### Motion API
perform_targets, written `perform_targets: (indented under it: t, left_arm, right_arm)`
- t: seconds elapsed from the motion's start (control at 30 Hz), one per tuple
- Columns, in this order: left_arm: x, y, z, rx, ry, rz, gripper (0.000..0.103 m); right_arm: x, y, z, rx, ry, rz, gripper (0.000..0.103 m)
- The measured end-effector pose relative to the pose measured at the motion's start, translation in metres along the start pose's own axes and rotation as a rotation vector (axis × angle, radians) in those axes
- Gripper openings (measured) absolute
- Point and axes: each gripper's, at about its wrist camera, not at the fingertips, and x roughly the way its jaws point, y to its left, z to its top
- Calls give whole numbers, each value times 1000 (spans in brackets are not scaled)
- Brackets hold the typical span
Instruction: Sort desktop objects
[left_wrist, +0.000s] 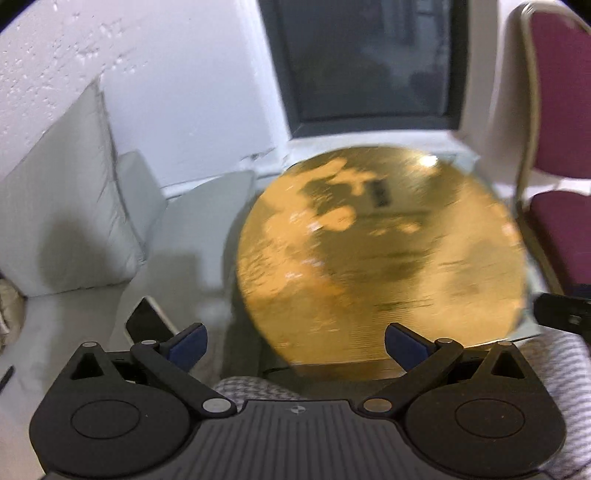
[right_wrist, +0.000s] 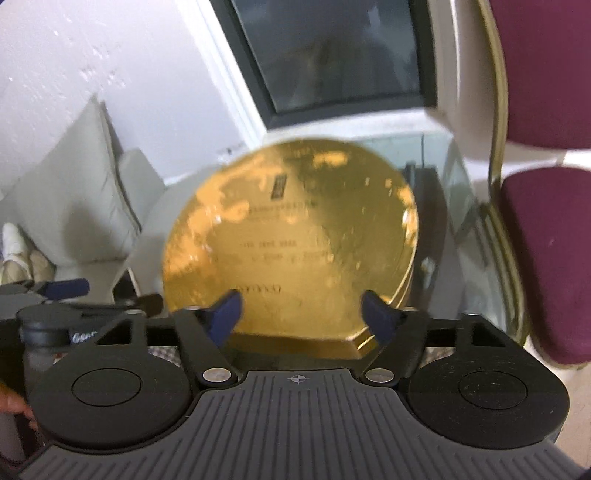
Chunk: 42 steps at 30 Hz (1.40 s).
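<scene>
- My left gripper (left_wrist: 294, 341) has its two blue fingers (left_wrist: 188, 341) spread wide, and nothing is between them.
- My right gripper (right_wrist: 301, 314) is spread wide too, with its blue fingers (right_wrist: 227, 312) apart and nothing pinched.
- A big round gold plaque (right_wrist: 291, 240) stands upright on a flat gold base right in front of my right gripper, in the middle of the frame. My fingers sit on each side of its bottom part, but I cannot tell if they touch it.
- In the left wrist view the same gold plaque (left_wrist: 380, 251) fills the middle and right of the frame, just past my fingers. It is blurry.
- It stands on a glass table (right_wrist: 454, 192), which shows to the right of it.
- My left gripper (right_wrist: 55, 291) also shows at the left edge of the right wrist view.
- A dark phone (left_wrist: 146, 321) lies at the lower left, near my left finger.
- Grey cushions (left_wrist: 66, 206) lean on the white wall at the left.
- A dark red chair (right_wrist: 543, 221) stands at the right edge.
- A dark window (left_wrist: 364, 59) is at the top middle.
</scene>
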Motion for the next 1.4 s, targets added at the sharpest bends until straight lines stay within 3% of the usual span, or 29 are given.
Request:
perform_targets:
  t: [0.17,0.37,0.6,1.13,1.4]
  left_arm:
    - [-25,-17,-9,34,-38,-60,102]
    - [-34,-29,-23,45,-42,-98,102]
    - [-34,-33,-27,96,-31,-85,102]
    - [-16,-48,-27,189,56,-55,102]
    - [-16,-56,-26,208,65,-97,102]
  right_arm:
    - [-27,3,-4,-8,-54,8,87]
    - [-35,-3,-20,32,-51,-14,88]
    - [-32,-16,-34,119,-48,-37,88]
    - [-12,-30,-40,169,-6,-17,88]
    - [-11,-35,-41,180,0,-16,88]
